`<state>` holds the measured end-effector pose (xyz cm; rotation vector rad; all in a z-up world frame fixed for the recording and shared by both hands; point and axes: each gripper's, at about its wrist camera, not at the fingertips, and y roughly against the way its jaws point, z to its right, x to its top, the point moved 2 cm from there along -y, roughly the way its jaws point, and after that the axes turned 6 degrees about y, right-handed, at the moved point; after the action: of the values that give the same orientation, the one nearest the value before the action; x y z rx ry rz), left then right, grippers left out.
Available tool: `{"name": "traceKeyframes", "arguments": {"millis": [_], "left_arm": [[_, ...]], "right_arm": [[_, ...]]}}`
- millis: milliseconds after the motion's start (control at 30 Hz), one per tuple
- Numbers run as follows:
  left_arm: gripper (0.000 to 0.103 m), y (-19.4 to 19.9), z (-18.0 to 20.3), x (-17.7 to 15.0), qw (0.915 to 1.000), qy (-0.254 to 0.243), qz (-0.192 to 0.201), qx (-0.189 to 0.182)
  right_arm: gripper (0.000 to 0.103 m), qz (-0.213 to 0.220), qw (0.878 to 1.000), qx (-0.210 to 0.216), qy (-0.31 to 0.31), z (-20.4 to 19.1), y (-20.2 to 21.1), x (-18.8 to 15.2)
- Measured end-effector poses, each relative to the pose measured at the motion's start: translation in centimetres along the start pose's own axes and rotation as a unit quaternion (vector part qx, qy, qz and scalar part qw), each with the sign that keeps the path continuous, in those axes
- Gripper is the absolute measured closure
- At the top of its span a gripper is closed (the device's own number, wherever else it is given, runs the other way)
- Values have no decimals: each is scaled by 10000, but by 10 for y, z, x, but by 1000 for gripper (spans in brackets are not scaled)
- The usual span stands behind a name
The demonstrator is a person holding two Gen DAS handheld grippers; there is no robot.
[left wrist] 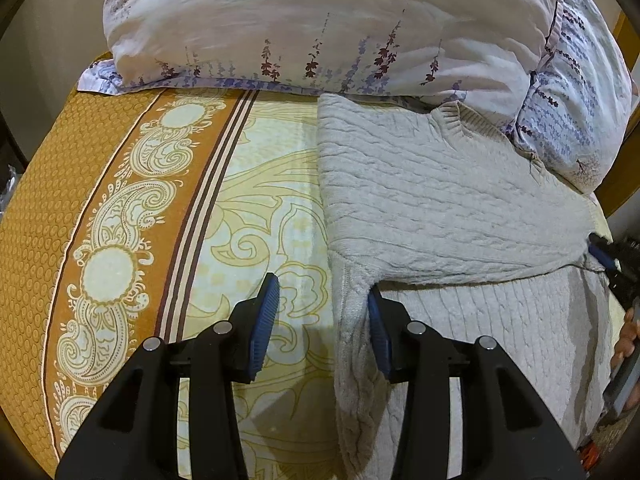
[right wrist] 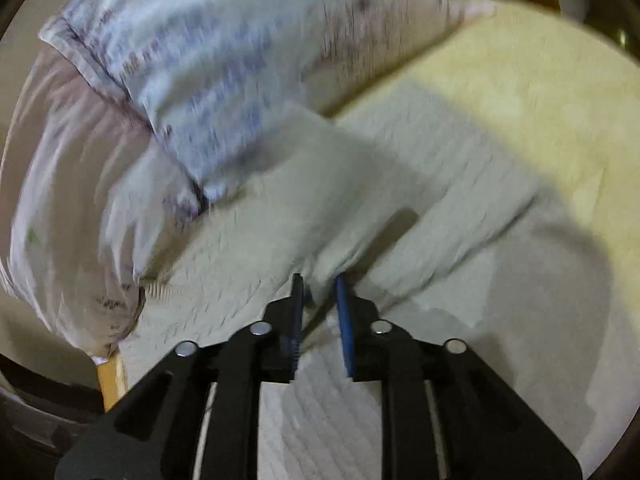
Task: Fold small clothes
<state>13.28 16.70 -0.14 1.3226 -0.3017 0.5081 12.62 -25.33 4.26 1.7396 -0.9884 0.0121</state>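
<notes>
A pale grey cable-knit sweater (left wrist: 440,200) lies on the bed, its upper part folded over the lower part. My left gripper (left wrist: 324,300) is open at the sweater's left edge; its right finger touches the fold corner, its left finger stands over the bedsheet. My right gripper (right wrist: 318,284) is nearly shut, with a fold of the sweater (right wrist: 320,208) between its blue pads. The right wrist view is motion-blurred. The right gripper's blue tip also shows in the left wrist view (left wrist: 600,252) at the sweater's right edge.
A yellow and orange paisley bedsheet (left wrist: 132,240) covers the bed. A white floral pillow (left wrist: 320,28) lies behind the sweater and overlaps its collar; it also shows in the right wrist view (right wrist: 200,80). A wooden bed frame (right wrist: 110,376) is at the lower left.
</notes>
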Motion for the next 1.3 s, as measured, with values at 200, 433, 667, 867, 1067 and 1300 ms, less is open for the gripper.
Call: {"name": "traceKeyframes", "arguments": {"millis": [200,433,667,867,1067,1300], "left_arm": [[59,0,1,0,10000,-6,5,12],[59,-1,2,0,10000,-26,3,36],[59,-1,1,1,10000,-16,-7,45],[59,-1,2,1,10000,-24,-6,48],[58,-1,2,1,10000,-70,-5,62],[56,13,-6,-13,9985,128,-181,-509]], "right_arm": [[84,-114,9981,-110,-595,39,-10,15],[75,-147,9925,316,-1174,62,-13,18],[83,-208,9966,229,-766,46,-28,34],[97,364,9989,285,-76,28,6,40],[97,-123,9993,-320,-178,50,-14,22],[52,-103,9992,384,15,59,19,35]]}}
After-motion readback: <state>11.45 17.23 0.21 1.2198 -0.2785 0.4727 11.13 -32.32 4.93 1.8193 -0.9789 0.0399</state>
